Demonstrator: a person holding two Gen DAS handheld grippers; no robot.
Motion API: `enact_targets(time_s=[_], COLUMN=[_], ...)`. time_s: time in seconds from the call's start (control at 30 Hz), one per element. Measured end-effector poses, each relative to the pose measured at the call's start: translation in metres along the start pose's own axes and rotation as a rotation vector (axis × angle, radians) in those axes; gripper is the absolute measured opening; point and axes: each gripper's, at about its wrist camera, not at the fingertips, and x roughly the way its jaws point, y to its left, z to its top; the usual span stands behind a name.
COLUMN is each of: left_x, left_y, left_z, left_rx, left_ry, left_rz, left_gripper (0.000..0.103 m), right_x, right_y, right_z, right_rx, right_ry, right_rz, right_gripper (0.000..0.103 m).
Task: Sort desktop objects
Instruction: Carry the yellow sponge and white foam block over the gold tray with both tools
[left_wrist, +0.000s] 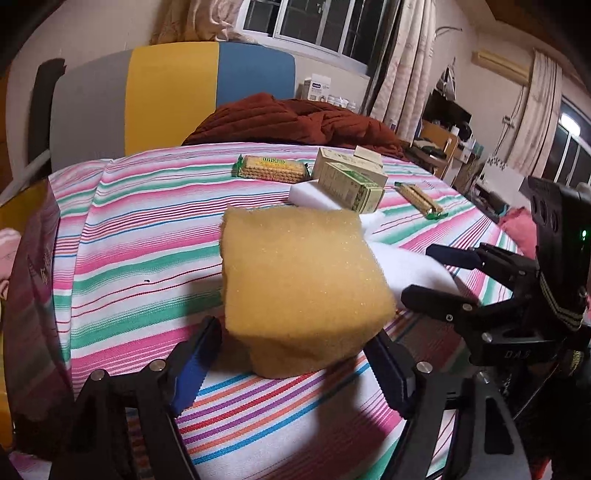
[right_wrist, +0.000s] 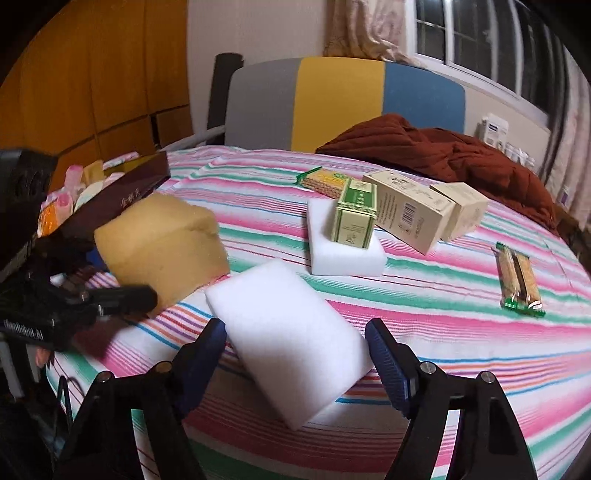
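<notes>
While most of the objects are still lying loose on the striped cloth (right_wrist: 461, 317), the sorting is judged to be at an early stage. At the far left, a dark box (right_wrist: 122, 195) is already being filled with soft pastel items. At the near left, the yellow sponge (left_wrist: 303, 291) is being straddled by the left gripper (left_wrist: 295, 365), whose pads appear not to be pressing on it. To its right, the near white sponge (right_wrist: 291, 343) is being framed by the right gripper (right_wrist: 295, 362), jaws apart and not gripping. Farther off, a second white sponge (right_wrist: 347, 258), the cream boxes (right_wrist: 410, 214), the green carton (right_wrist: 354, 214) and two biscuit packs (right_wrist: 519, 280) are still being left for later.
</notes>
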Motion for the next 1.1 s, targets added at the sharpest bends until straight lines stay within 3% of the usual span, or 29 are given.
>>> enact_targets(time_s=[0.13,0.27,0.53,0.77,1.1], left_x=[-0.003,-0.008,-0.031,-0.065,-0.119], left_y=[-0.001,-0.005,-0.013,-0.007,0.034], left_z=[-0.002,-0.005,-0.005,-0.001,-0.005], left_rx=[-0.003,0.008,0.04,0.019,-0.061], left_ry=[-0.013,-0.026,-0.085,-0.157,-0.24], left_rz=[0.026,0.026,0.046,0.048,0.15], left_gripper=[0.075,0.06,0.059,0.059,0.059], right_x=[0.001,-0.002,-0.013,-0.017,-0.021], right_y=[0.001,0.004,0.009,0.026,0.066], right_z=[-0.001,-0.003,-0.007,0.005,0.035], right_rx=[0.019,0.032,0.13,0.127,0.082], right_ry=[-0.018,-0.043,-0.089,-0.1,-0.15], right_rz=[-0.019,-0.044,-0.077,-0.088,-0.009], right_gripper=[0.079,0.077,0.074,0.074,0.074])
